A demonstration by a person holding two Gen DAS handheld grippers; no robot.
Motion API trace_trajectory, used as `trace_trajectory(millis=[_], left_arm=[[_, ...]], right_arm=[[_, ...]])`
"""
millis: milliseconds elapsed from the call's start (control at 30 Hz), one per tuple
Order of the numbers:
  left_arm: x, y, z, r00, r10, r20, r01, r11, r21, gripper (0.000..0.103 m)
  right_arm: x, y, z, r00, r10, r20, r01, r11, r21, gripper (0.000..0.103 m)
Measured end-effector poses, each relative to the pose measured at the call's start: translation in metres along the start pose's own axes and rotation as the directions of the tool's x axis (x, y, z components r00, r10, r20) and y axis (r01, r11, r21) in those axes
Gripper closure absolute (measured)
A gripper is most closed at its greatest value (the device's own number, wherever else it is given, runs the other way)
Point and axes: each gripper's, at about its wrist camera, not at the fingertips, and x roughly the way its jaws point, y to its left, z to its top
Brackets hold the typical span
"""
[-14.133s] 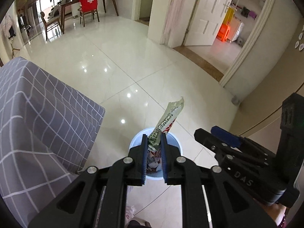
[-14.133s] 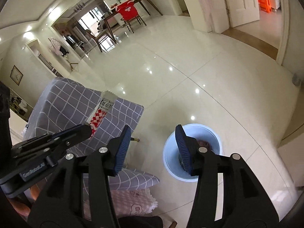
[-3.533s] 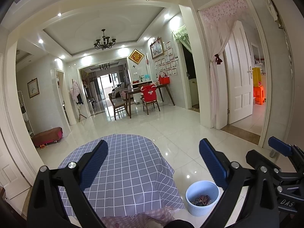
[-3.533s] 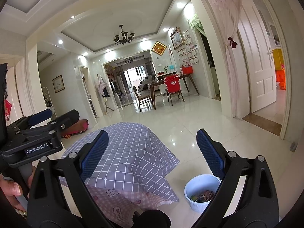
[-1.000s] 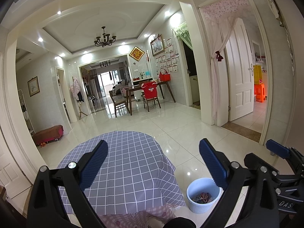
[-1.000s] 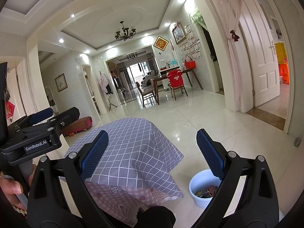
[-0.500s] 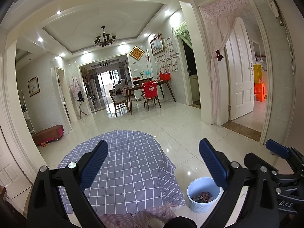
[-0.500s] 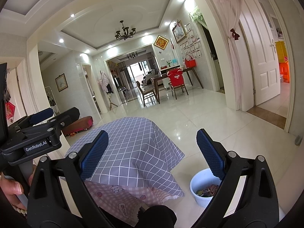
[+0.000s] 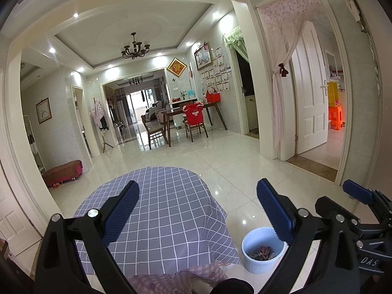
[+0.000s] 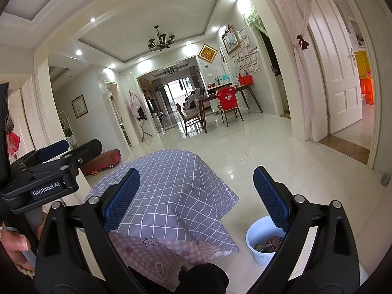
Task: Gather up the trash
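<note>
Since a second ago almost nothing has moved: both views have drifted only slightly, and the bin sits in nearly the same place. Much earlier, the left claw held a snack wrapper over that bin; now it holds nothing.

Seen from its own camera, the left claw [image 9: 197, 210] is spread wide and empty, raised above a bench [image 9: 169, 210] covered with a grey checked cloth. The right claw [image 10: 196, 197] is likewise spread wide and empty in its own view. The bench top, as far as both cameras show, carries no litter.

A pale blue bin [image 9: 252, 262] stands on the shiny tiled floor [image 9: 232, 156], just beside the bench's right edge. Inside it lies a small heap of wrappers [image 9: 261, 254] in mixed colours, also visible from the right camera.

Judging by this, the collecting looks finished or nearly so: the trash is in the bin, both claws are free, and no stray pieces show on the bench or the visible floor. Parts of the floor behind the bench are hidden, so leftovers there cannot be ruled out.
</note>
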Motion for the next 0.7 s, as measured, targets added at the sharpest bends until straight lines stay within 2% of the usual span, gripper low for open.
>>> trace_trajectory(millis=[300, 500, 700], left_arm=[[0.000, 0.003, -0.006, 1.000, 0.002, -0.002, -0.002, 1.000, -0.001, 0.008], [0.000, 0.009, -0.025, 1.000, 0.005, -0.009, -0.005, 1.000, -0.002, 0.008], [-0.002, 0.019, -0.041, 1.000, 0.012, -0.014, -0.012, 1.000, -0.006, 0.008]], right_arm=[[0.000, 0.007, -0.013, 1.000, 0.005, -0.010, -0.005, 1.000, 0.006, 0.011], [0.000, 0.008, -0.012, 1.000, 0.005, -0.011, -0.005, 1.000, 0.007, 0.011], [0.002, 0.019, -0.028, 1.000, 0.011, -0.018, -0.011, 1.000, 0.013, 0.011]])
